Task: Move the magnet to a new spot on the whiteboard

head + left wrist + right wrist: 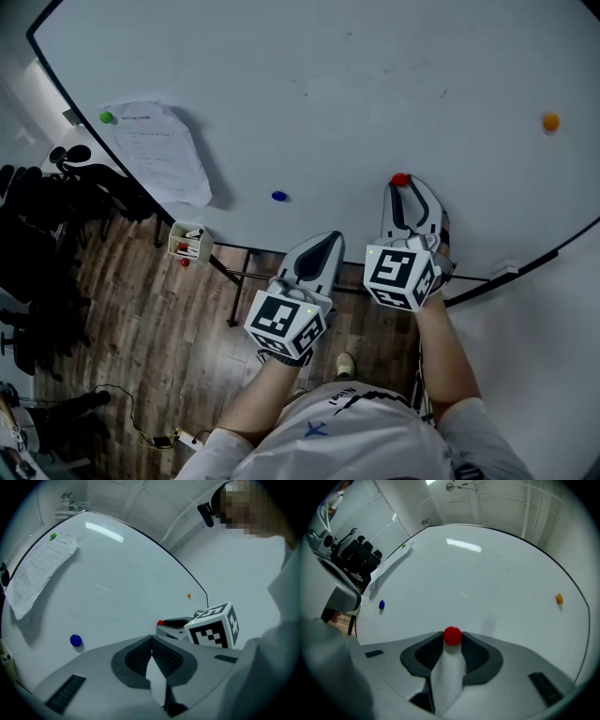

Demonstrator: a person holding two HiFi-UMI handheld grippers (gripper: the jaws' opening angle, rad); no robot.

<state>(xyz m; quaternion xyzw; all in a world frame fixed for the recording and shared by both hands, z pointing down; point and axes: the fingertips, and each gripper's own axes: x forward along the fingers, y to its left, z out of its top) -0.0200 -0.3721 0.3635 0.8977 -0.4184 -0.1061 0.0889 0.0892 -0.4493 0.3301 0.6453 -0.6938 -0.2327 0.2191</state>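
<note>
A round red magnet (400,179) sits on the whiteboard (328,94) near its lower edge. My right gripper (401,185) is shut on it; in the right gripper view the red magnet (452,635) is wedged between the two fingertips and touches both pads. My left gripper (322,246) hangs just below the board's lower edge, to the left of the right one. Its jaws meet at the tips with nothing between them, as the left gripper view (151,639) shows. From there the red magnet (160,622) peeks out beside the right gripper's marker cube.
A blue magnet (278,196) lies left of the red one, an orange magnet (550,121) far right. A green magnet (106,117) pins a sheet of paper (159,150) at the upper left. A small marker tray (190,243) hangs on the board's edge. Dark chairs (37,206) stand at the left.
</note>
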